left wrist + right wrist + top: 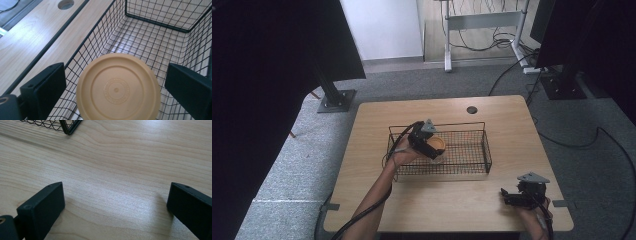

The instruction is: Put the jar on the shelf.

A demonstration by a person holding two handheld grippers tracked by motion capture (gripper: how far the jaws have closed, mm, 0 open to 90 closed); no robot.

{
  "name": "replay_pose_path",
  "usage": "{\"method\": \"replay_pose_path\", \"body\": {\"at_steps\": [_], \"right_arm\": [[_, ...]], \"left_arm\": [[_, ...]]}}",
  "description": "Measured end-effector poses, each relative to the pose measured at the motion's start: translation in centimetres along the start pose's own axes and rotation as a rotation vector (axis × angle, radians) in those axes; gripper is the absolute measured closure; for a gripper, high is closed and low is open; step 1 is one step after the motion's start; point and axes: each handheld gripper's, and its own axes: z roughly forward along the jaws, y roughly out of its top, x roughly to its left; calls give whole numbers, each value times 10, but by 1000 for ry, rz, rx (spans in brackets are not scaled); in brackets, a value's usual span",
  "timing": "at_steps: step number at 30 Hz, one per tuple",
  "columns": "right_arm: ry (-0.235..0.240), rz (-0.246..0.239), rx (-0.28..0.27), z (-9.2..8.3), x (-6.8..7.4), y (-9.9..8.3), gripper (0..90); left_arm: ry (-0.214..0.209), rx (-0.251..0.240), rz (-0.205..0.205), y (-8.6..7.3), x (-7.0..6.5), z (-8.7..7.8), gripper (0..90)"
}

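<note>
Inside the wire basket (160,37), the tan lid's (118,87) embossed ring lettering is unreadable.

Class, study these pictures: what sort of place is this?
Probably an indoor lab or office used for recording: a light wooden desk on grey carpet, loose black cables under a white-framed desk, and dark screens around it.

A wooden table (452,200) on grey carpet (287,160).
Behind it stand a white desk frame (482,22) and loose black cables (507,40).
</note>
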Motion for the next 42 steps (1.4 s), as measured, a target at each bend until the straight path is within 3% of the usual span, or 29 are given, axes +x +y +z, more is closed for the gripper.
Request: {"method": "replay_pose_path", "body": {"at_steps": [13, 24, 42], "right_arm": [[-1, 1, 0, 0, 0, 0, 9], [-5, 3, 1, 0, 0, 0, 5], [-5, 4, 1, 0, 0, 0, 5]], "left_arm": [[-15, -31, -16, -4, -10, -17, 32], [-24, -56, -42, -18, -15, -33, 34], [1, -106, -74, -41, -25, -56, 30]]}}
